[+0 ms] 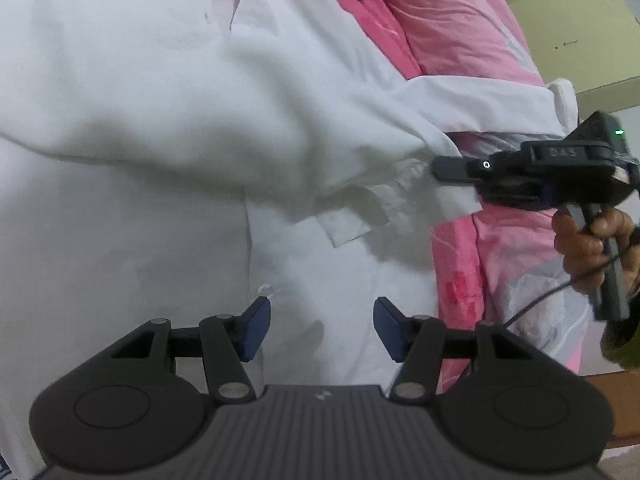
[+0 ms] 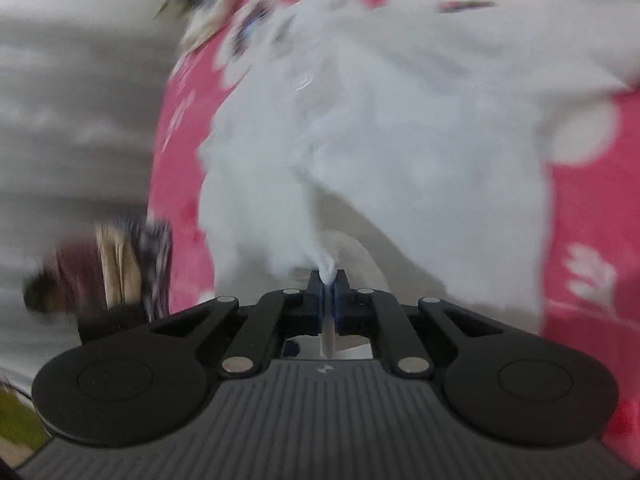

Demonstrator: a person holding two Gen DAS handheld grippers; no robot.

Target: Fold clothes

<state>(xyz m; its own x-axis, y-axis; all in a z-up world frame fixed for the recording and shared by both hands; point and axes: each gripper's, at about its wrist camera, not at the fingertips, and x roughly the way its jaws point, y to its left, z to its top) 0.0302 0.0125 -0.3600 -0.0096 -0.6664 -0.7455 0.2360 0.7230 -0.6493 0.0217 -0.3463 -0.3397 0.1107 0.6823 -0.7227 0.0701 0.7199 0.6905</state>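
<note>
White button-front cotton shirt (image 1: 140,128) is lying spread over the pink patterned bed cover (image 1: 460,32). Right tongs (image 2: 329,280) are clamping a bunched fold of that shirt, apparently near the sleeve cuff; view blurred. Left tongs (image 1: 322,330) are hovering above the shirt's front, 2 blue pads (image 1: 256,332) standing apart, gripping nothing.

The shirt (image 1: 140,120) lies spread on the bed (image 1: 460,40). Its sleeve (image 1: 360,128) reaches toward the bed's right edge, where the right gripper (image 2: 328,280) pinches it.
</note>
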